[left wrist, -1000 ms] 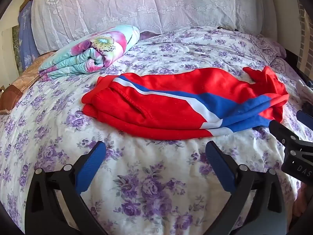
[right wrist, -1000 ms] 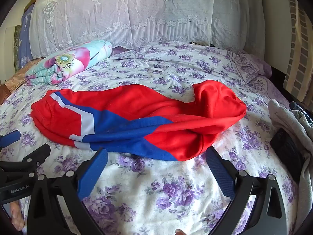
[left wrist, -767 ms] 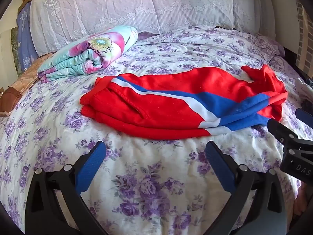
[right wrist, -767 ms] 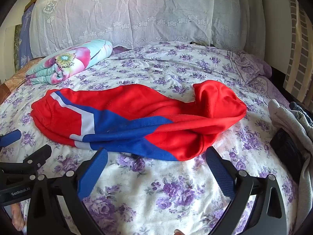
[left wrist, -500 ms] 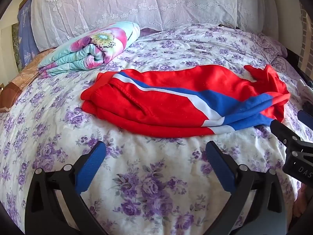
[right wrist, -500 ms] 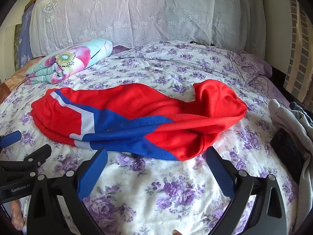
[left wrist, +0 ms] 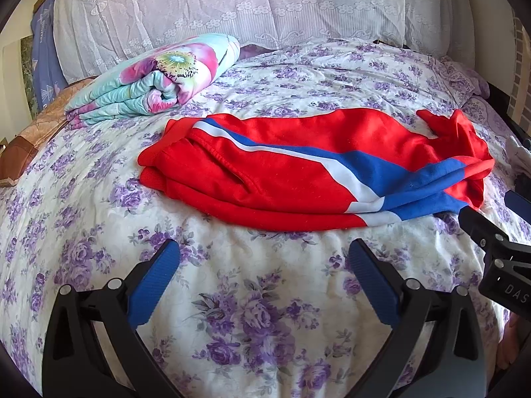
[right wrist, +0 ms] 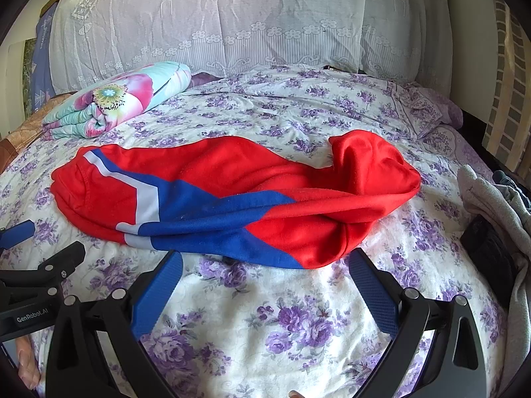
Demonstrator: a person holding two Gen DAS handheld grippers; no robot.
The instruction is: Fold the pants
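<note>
Red pants (left wrist: 282,172) with a blue and white stripe lie lengthwise across the bed, waistband at the left, leg ends bunched at the right. They also show in the right wrist view (right wrist: 232,195), where the leg ends form a heap at the right. My left gripper (left wrist: 264,258) is open and empty, just in front of the pants' near edge. My right gripper (right wrist: 265,265) is open and empty, with its fingertips at the near edge of the legs. Each gripper shows at the side of the other's view.
The bed has a purple floral sheet (left wrist: 252,315). A folded floral quilt (left wrist: 159,76) lies at the back left, and lace-covered pillows (right wrist: 215,20) stand behind. Grey clothes (right wrist: 497,205) and a dark object lie at the right edge.
The left wrist view shifted slightly, so the pants sit a little lower and nearer. The right gripper has barely moved. Both stay open.
</note>
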